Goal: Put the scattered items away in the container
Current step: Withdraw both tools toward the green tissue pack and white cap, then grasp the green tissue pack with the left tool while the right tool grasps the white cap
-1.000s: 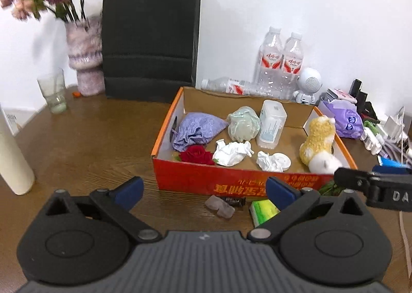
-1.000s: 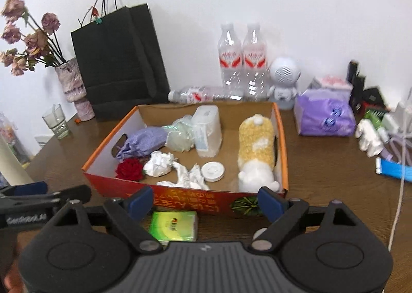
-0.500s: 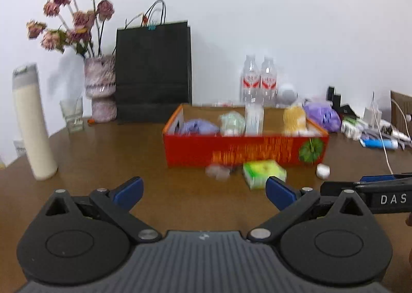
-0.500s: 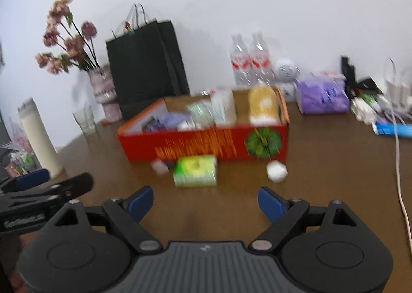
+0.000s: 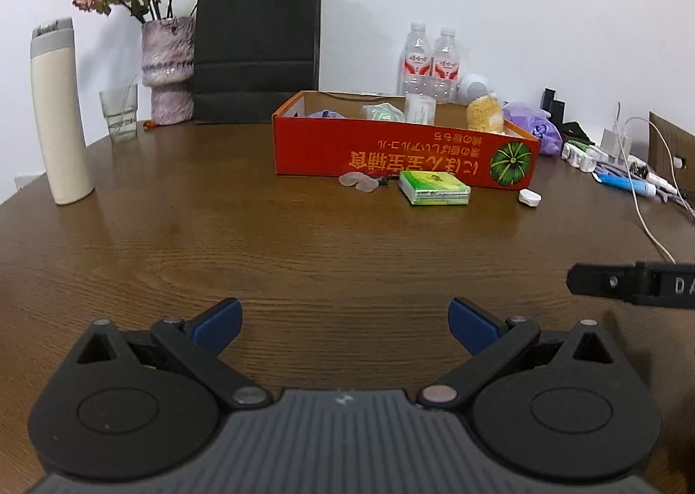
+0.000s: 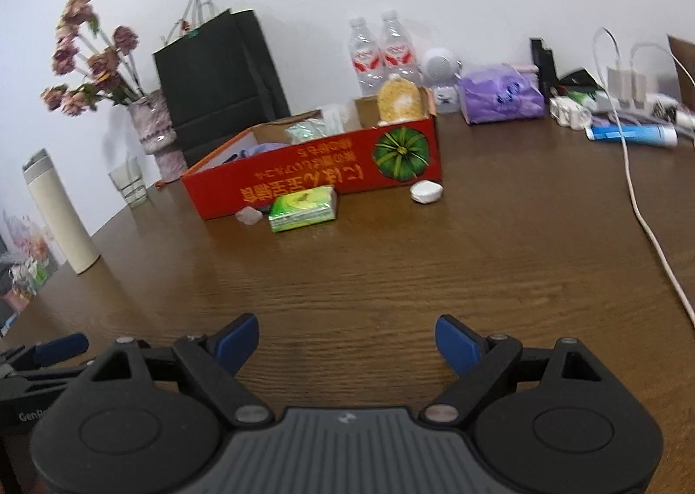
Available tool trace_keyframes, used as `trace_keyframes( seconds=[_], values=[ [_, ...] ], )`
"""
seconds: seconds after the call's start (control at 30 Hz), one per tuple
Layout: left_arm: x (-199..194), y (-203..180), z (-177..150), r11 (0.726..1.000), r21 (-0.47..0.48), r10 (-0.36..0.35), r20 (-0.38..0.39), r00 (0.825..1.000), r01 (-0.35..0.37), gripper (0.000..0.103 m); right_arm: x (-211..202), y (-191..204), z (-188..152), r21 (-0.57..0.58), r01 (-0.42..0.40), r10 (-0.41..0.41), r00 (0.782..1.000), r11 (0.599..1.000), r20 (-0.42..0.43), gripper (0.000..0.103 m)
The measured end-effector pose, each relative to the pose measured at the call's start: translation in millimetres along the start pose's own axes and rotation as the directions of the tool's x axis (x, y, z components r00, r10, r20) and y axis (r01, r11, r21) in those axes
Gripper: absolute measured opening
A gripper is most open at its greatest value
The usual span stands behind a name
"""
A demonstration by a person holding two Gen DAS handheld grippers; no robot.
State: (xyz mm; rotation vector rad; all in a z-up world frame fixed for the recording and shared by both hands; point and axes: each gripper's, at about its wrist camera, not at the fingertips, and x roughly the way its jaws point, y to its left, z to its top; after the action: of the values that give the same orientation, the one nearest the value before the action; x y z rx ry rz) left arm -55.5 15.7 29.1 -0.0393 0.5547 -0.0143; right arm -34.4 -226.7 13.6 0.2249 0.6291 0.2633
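Both tongs pulled back and lower than a second ago, left tongs and right tongs apart, empty, red box mid-frame on table, green tissue pack touching its front wall.

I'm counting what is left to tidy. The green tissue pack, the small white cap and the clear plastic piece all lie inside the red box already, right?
No. The green tissue pack, the small white cap and the clear plastic piece all lie on the table, just in front of the red box, not inside it. The left wrist view shows this; the right wrist view agrees.
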Motion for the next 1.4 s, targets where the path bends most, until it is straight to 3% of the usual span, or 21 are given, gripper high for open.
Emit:
trace_keyframes(
  seconds=[0.17,0.27,0.4,0.47,0.6,0.7,0.77,0.83,0.93,1.17,1.33,1.4],
  values=[
    [9.4,-3.0,13.0,1.0,0.012,-0.007,0.012,1.0,0.007,0.103,7.8,-2.6,6.5,-0.027,0.026,-0.026,1.0,0.999,0.004,0.088],
    [33.9,-15.9,37.0,0.997,0.036,-0.069,0.035,0.997,0.067,0.103,21.0,-6.5,19.8,-0.085,0.056,-0.053,0.998,0.995,0.034,0.085],
    [85.4,-40.8,69.6,0.989,0.045,-0.144,-0.009,0.99,0.144,0.101,46.4,-18.4,44.1,-0.139,0.057,-0.052,0.998,0.989,0.035,0.067],
    [108.8,-53.9,80.0,0.982,0.068,-0.174,-0.027,0.984,0.175,0.087,62.7,-25.3,58.3,-0.167,0.059,-0.055,0.998,0.984,0.024,0.061],
    [150.0,-72.5,89.9,0.989,0.097,-0.111,-0.057,0.992,0.116,0.082,96.9,-39.5,84.2,-0.185,0.087,-0.087,0.996,0.979,0.006,0.056],
    [165.8,-76.3,90.5,0.99,0.073,-0.119,-0.071,0.99,0.124,0.082,118.9,-43.9,95.0,-0.195,0.098,-0.1,0.995,0.976,0.0,0.052],
    [173.6,-81.2,90.9,0.991,0.086,-0.099,-0.074,0.992,0.105,0.083,129.7,-43.8,99.2,-0.211,0.095,-0.097,0.995,0.973,-0.001,0.046],
    [179.9,-85.8,92.3,0.991,0.088,-0.088,-0.091,0.992,0.096,0.083,138.0,-43.6,101.2,-0.223,0.099,-0.104,0.995,0.97,-0.007,0.033],
    [182.9,-91.3,91.9,0.991,0.103,-0.076,-0.105,0.992,0.087,0.07,144.5,-47.1,104.0,-0.194,0.096,-0.103,0.994,0.976,-0.023,0.031],
    [175.4,-86.4,91.5,0.995,0.075,-0.066,-0.079,0.995,0.072,0.067,144.1,-46.2,102.4,-0.194,0.088,-0.095,0.995,0.977,-0.027,0.027],
    [125.2,-74.7,74.5,0.997,0.054,-0.062,-0.024,0.998,0.063,0.067,122.7,-33.4,88.2,-0.227,0.104,-0.108,0.994,0.968,-0.007,0.027],
    [99.6,-67.5,64.3,0.998,0.05,-0.044,0.002,0.999,0.044,0.067,98.9,-21.6,75.6,-0.216,0.077,-0.076,0.997,0.973,0.014,0.027]
  ],
)
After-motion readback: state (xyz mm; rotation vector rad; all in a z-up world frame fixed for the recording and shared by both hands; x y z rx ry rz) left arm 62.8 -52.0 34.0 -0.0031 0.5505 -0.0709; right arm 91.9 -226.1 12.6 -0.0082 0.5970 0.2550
